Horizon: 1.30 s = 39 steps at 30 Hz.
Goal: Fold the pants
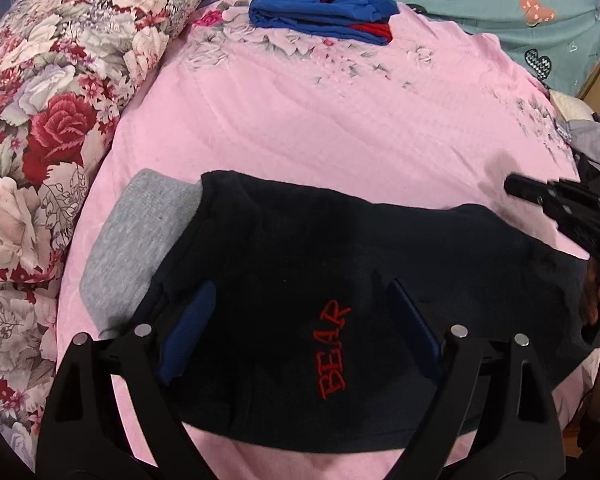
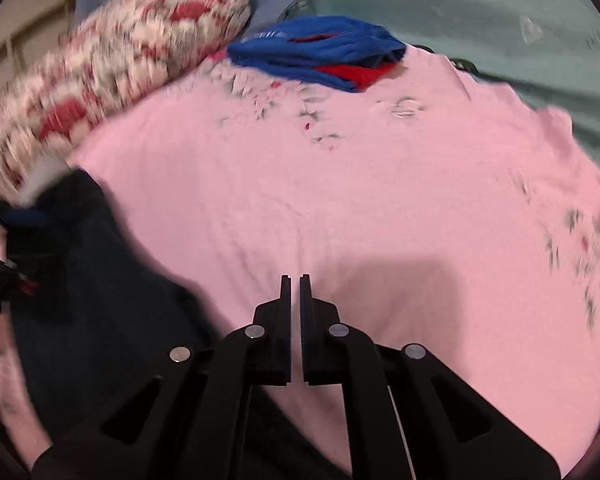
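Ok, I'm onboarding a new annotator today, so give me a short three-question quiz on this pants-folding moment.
1. True or false: the left tool is clamped shut on the dark pants.
2. Multiple choice: the red word stitched on the dark pants reads A) BEAR B) WOLF C) LION.
3. Fill in: the folded blue garment lies at the far end of the ____ bedsheet, beside the floral pillow.

Key:
1. False. Its fingers stand wide apart above the pants; the right tool is the nearly closed one, holding nothing, over bare sheet.
2. A
3. pink
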Tool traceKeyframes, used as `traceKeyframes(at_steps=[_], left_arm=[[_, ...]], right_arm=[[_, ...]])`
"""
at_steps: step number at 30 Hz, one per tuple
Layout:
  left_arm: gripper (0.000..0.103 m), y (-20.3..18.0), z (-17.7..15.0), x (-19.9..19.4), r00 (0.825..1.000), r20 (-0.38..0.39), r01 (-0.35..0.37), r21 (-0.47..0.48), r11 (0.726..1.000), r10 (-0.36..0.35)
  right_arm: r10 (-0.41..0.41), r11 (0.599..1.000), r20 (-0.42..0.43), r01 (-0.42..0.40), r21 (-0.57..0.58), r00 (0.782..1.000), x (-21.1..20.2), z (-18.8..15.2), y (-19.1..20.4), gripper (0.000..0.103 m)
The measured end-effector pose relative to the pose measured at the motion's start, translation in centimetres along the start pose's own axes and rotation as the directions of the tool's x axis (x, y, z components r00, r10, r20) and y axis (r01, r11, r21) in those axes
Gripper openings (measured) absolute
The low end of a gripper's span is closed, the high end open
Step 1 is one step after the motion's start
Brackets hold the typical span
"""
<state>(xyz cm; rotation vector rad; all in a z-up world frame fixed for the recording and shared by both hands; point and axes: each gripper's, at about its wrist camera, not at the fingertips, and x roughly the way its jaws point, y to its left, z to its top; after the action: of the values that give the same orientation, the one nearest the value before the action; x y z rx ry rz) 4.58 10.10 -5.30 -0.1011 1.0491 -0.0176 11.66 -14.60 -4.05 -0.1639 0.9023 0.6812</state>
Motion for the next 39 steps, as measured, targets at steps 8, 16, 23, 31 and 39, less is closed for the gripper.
traceKeyframes(at_steps=[8,16,23,31,39], left_arm=[[0.089,0.3,-0.4,1.5,0.999,-0.034,-0.038,-0.003,0.999,0.038],[0.089,0.8,-0.3,0.0,0.998,-0.011,-0.055,-0.021,0.998,0.055],[0.089,1.2,-0.5,-0.4,0.997,-0.017,-0.076,-0.007,0.997,0.075],[0.093,3.2,-1.6,-1.5,0.999,-0.020,-0.029,-0.058,0.998,0.028],[0.093,3.5,-2.6,-3.6,1.000,-0.010,-0.011,-0.097,0.995,0.010]], right_arm=[[0.108,0.994,-0.082,-0.109,-0.005,0.991,3.4,-0.7,1.9,0.000],[0.238,0.967,-0.057,-0.230,0.111,0.970,2.4,0.1,1.5,0.007],[-0.123,0.965,-0.035,0.128,0.228,0.992,-1.7,-1.6,-4.8,0.020],[-0.317,0.777,0.054,0.226,0.588,0.947,-21.1,-18.3,-13.0,0.077],[-0.354,0.629,0.010,0.231,0.742,0.935,-26.3,-27.3,-14.5,0.081]])
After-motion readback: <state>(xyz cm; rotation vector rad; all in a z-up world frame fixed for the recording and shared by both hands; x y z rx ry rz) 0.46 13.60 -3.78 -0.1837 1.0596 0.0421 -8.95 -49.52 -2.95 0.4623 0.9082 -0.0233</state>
